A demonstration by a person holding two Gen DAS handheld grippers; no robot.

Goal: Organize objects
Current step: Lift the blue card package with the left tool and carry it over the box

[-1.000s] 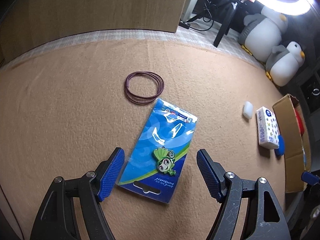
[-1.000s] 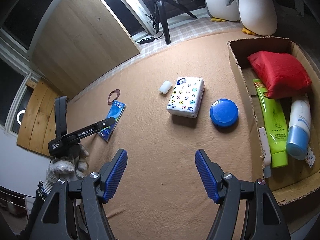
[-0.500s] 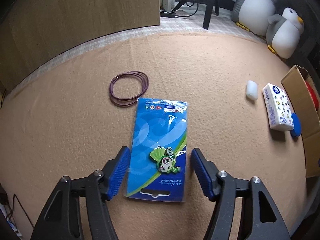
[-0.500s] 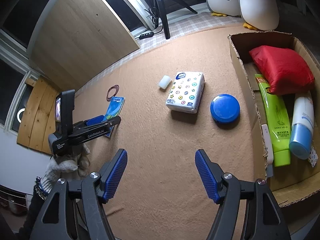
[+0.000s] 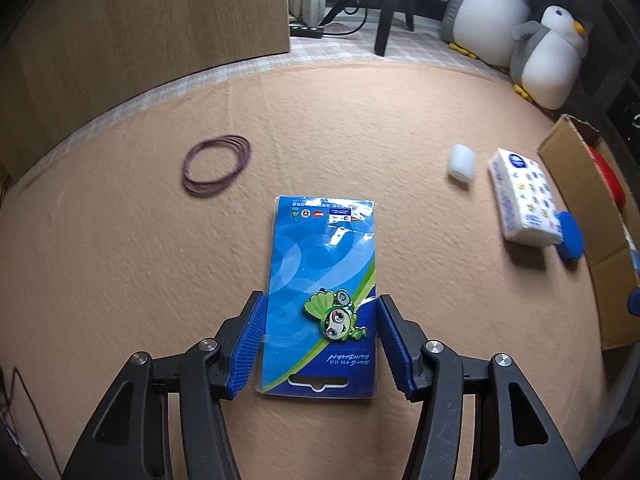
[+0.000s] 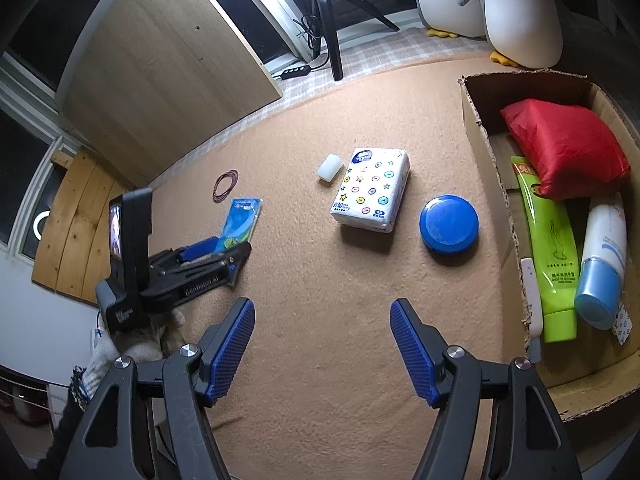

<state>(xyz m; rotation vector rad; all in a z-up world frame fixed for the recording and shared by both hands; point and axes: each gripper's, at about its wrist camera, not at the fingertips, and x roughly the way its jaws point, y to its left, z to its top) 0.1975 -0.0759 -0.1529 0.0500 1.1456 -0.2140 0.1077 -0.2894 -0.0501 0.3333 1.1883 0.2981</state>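
A blue card pack with a green cartoon pin (image 5: 322,280) lies flat on the tan mat. My left gripper (image 5: 320,340) is low over its near end, its blue pads touching the pack's two long edges. In the right wrist view the left gripper (image 6: 216,254) sits on the pack (image 6: 240,220) at the left. My right gripper (image 6: 322,352) is open and empty above bare mat. A tissue pack (image 6: 372,190), a blue round lid (image 6: 449,224), a white block (image 6: 330,166) and purple rubber bands (image 5: 216,164) lie loose on the mat.
An open cardboard box (image 6: 476,128) at the right holds a red pouch (image 6: 564,148), a green tube (image 6: 550,240) and a white bottle with a blue cap (image 6: 600,264). Two plush penguins (image 5: 548,56), a tripod and a wooden panel (image 5: 140,32) stand at the mat's far edge.
My left gripper has come down over the blue card pack and narrowed until its pads meet the pack's edges. The right gripper has barely moved.
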